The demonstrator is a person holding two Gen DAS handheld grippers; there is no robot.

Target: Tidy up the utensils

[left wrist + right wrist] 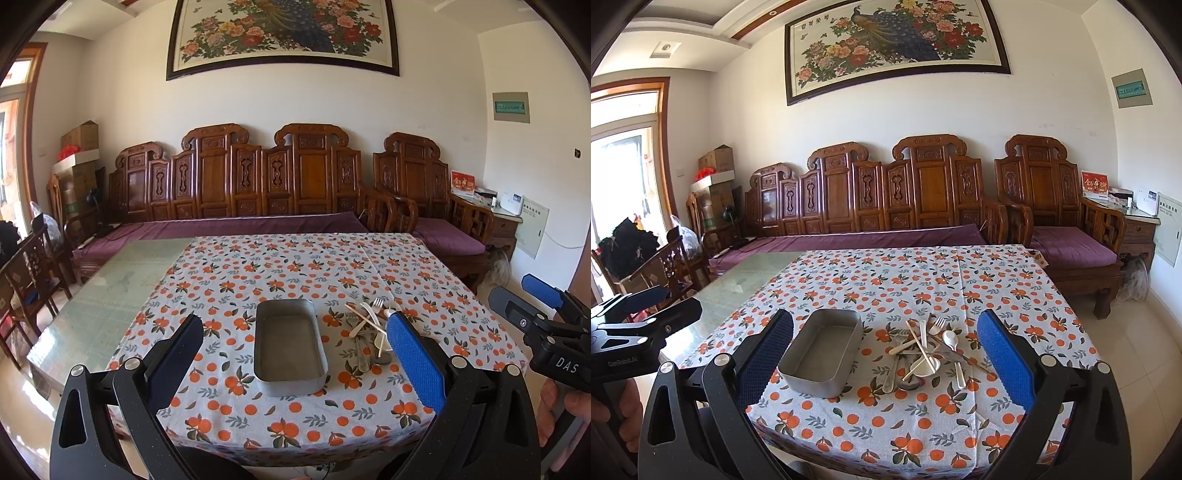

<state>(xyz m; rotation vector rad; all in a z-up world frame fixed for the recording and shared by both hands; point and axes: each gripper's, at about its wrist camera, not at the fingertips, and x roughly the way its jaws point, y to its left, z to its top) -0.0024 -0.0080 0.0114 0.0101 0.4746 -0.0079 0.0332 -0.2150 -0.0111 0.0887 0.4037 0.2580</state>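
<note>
Both grippers — left gripper (295, 354), right gripper (886, 354) — spread wide, empty, above the tabletop's near edge. Metal tray (820, 350) near that edge; tangled utensil pile (927, 350) just right — apart, on orange-print tablecloth (923, 280).

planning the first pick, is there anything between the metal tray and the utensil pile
Nothing: in the right wrist view only bare tablecloth separates the metal tray from the utensil pile.

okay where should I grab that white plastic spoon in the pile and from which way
Judging by its pose, grip the white spoon by its handle, just below the bowl, where it lies on top of the pile of utensils. Come straight down with the open right gripper, fingers across the thin handle.
</note>
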